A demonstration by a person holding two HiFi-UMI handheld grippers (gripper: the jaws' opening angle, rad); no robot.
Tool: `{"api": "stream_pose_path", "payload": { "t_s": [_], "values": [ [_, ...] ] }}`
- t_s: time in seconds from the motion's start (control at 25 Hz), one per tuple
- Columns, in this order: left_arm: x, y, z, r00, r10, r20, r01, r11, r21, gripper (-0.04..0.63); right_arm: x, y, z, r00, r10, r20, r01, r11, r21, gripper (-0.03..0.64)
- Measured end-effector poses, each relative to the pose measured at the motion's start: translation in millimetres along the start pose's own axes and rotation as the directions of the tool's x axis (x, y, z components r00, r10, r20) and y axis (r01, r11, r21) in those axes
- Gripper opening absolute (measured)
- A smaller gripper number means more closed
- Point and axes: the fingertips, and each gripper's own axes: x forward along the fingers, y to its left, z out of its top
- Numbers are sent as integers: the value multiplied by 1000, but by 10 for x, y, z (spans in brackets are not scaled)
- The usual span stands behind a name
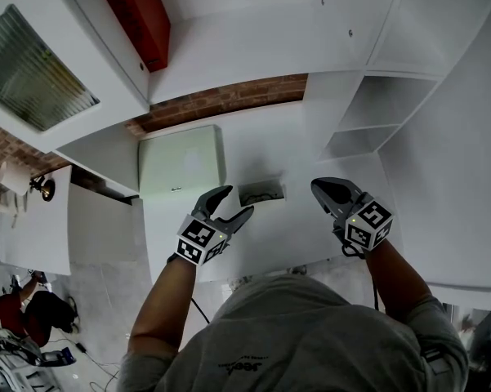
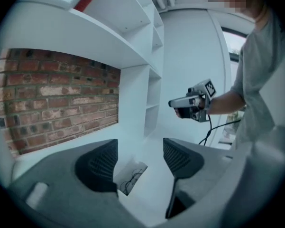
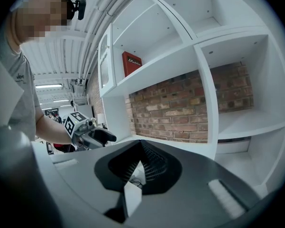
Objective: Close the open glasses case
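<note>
Open glasses case [image 1: 261, 193] lies flat, long axis 9-to-3 o'clock; left gripper [image 1: 238, 202] jaws apart, empty; right gripper [image 1: 320, 188] jaws closed, empty.

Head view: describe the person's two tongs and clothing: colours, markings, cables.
Left tongs and right tongs: grey, dark ribbed pads, each bearing a white cube with black square markers. A dark cable hangs from the right one. The shirt is grey, short-sleeved.
</note>
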Motion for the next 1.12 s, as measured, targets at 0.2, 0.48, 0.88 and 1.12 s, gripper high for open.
{"api": "stream_pose_path", "payload": {
  "t_s": [0.2,0.48,0.88,1.12],
  "values": [
    [334,91,-283,991,-23,-134,46,984,170,333,85,-98,-112,1000,5,-10,-5,1000,18,9],
    [842,154,-902,946,-51,-320,151,943,295,396,258,-233,-344,999,19,-26,-18,998,57,9],
    [1313,443,-1525,880,-33,-474,251,878,406,417,420,-377,-675,997,30,-67,-23,994,107,9],
    [1432,461,-1766,855,-43,-517,292,864,410,417,458,-432,-771,996,29,-87,-18,992,121,9]
  ]
}}
